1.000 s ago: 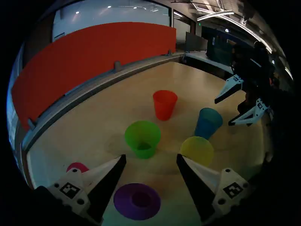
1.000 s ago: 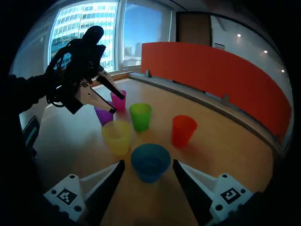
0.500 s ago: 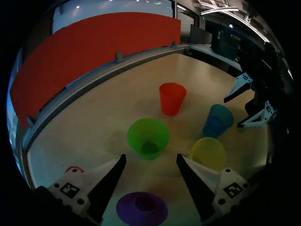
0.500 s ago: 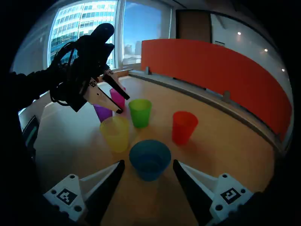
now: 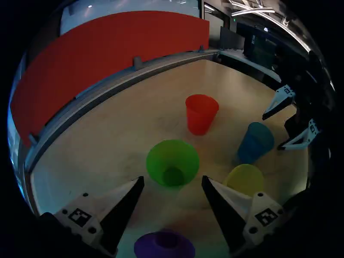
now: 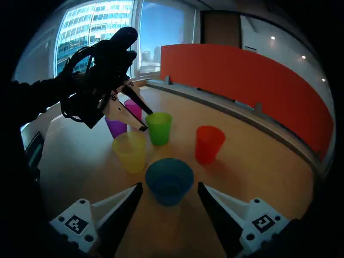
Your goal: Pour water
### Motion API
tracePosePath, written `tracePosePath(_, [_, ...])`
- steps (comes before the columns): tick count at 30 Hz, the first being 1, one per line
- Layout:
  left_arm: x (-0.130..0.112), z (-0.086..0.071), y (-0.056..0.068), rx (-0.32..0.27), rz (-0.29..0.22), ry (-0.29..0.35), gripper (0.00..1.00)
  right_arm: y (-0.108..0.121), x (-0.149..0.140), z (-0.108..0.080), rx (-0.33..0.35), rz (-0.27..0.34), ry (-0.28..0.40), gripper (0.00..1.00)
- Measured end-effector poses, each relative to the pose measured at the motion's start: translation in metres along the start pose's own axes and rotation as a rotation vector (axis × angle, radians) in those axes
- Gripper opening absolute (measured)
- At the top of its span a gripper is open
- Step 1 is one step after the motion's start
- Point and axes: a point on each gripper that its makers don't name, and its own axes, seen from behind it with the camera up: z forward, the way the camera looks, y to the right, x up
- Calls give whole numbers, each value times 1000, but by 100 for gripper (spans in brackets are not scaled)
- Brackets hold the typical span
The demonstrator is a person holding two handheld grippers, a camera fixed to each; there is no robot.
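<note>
Several coloured plastic cups stand upright on a wooden table. My left gripper is open, and the green cup sits just beyond its fingertips; the purple cup lies below it. Farther off are the red cup, blue cup and yellow cup. My right gripper is open with the blue cup just ahead of its tips. In the right gripper view the left gripper hovers beside the green cup, above the yellow cup.
A red cup, purple cup and pink cup also stand on the table. A red partition with a grey rail runs along the far edge. Large windows are behind the person's arm. The right gripper hangs past the blue cup.
My left gripper has moved forward over the purple cup toward the green cup; the pink cup has left its view. The right gripper has edged slightly closer to the blue cup.
</note>
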Motion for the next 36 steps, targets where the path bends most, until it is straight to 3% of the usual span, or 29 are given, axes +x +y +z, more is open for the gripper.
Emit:
tracePosePath(20, [12, 20, 2, 1, -36, 30, 100, -1, -2, 1, 2, 6, -6, 99])
tracePosePath(32, [15, 24, 0, 22, -40, 42, 100, 0, -7, 3, -1, 7, -17, 99])
tracePosePath(36, [12, 27, 1, 25, -46, 35, 89, -1, -8, 5, 1, 7, -18, 99])
